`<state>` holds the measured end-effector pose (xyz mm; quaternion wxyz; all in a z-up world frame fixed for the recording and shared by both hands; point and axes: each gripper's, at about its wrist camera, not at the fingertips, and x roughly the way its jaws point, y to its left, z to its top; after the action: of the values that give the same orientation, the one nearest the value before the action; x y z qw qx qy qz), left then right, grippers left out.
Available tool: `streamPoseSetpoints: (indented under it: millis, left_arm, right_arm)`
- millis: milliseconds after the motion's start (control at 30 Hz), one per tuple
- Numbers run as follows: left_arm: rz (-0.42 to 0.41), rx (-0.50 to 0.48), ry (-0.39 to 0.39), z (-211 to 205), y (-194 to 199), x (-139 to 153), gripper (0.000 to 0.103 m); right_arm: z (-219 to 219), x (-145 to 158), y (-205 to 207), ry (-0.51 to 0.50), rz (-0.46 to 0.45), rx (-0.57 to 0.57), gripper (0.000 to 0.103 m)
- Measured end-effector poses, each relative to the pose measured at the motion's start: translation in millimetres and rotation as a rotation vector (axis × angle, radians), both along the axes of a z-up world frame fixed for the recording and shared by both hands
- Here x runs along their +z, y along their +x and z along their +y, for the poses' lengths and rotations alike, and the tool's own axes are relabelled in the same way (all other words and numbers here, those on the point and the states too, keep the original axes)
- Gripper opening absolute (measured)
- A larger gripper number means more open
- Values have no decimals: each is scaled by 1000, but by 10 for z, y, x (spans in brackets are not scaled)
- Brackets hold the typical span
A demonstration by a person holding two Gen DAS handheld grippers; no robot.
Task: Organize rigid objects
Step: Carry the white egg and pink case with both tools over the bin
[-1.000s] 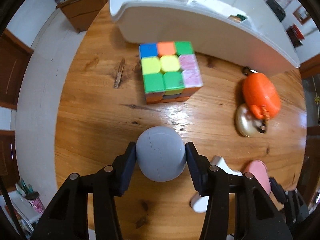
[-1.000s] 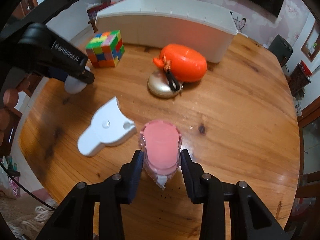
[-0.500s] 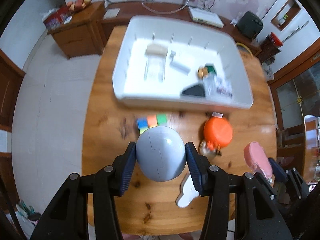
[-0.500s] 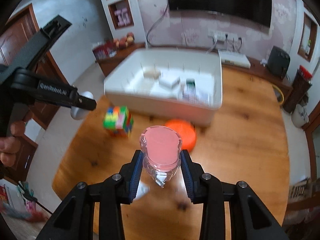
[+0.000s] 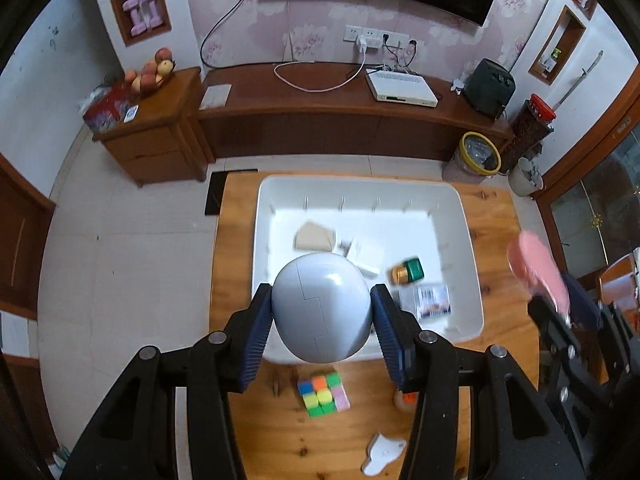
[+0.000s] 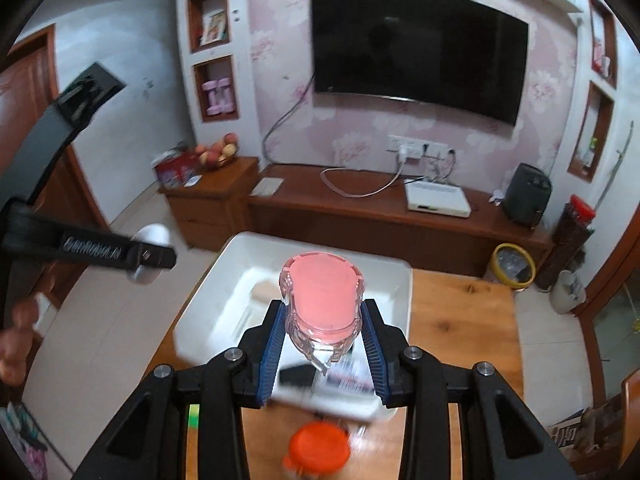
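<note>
Left tongs point(image 5: 322, 312): pinching a pale grey ball point(image 5: 321, 307) between the blue pads, held in the air over the near left part of the white bin point(image 5: 468, 240).
Right tongs point(image 6: 323, 338): pressed onto a pink case with a clear shell point(image 6: 322, 300), held high over the near edge of the bin; in the left view they show at the far right, blurred.
White bin: sits on the far half of the counter point(image 5: 496, 280), open at the top, with a row of small pegs along its far inner wall.
Bin contents: a tan block point(image 5: 314, 237), a white box point(image 5: 364, 254), a green and gold item point(image 5: 407, 271) and a printed packet point(image 5: 433, 302); the far strip and the right side of the floor are bare.
Counter edges: the left edge runs close beside the bin, with pale floor tiles beyond it; a wider bare strip of wood lies to the right of the bin.
Left on the counter: a colour cube point(image 5: 323, 395) just near of the bin's front wall, a white flat piece point(image 5: 382, 454) nearer the counter's near edge, and an orange object point(image 6: 318, 454) below the right tongs, blurred.
Room beyond: a long brown cabinet point(image 5: 360, 120) along the far wall, well apart from the counter, and a yellow-rimmed waste bin point(image 5: 478, 156) off the far right corner.
In the way: the bin's near wall stands between the counter items and its floor.
</note>
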<state>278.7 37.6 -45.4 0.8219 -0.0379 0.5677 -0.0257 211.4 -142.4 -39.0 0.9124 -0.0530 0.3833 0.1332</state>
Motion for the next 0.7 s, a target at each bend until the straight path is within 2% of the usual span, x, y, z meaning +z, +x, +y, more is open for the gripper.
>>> streamPoseSetpoints:
  millis: [167, 367, 533, 700]
  left_arm:
    - [22, -23, 5, -30, 256, -181, 53]
    - [79, -31, 50, -53, 490, -685, 53]
    - [136, -29, 52, -61, 633, -1112, 53]
    - [164, -57, 64, -150, 693, -1367, 53]
  right_arm:
    - [33, -129, 562, 24, 52, -68, 38]
    - [81, -647, 1078, -10, 163, -160, 38]
    - [109, -1056, 1273, -39, 236, -214, 38]
    - [158, -1384, 1398, -63, 302, -250, 38]
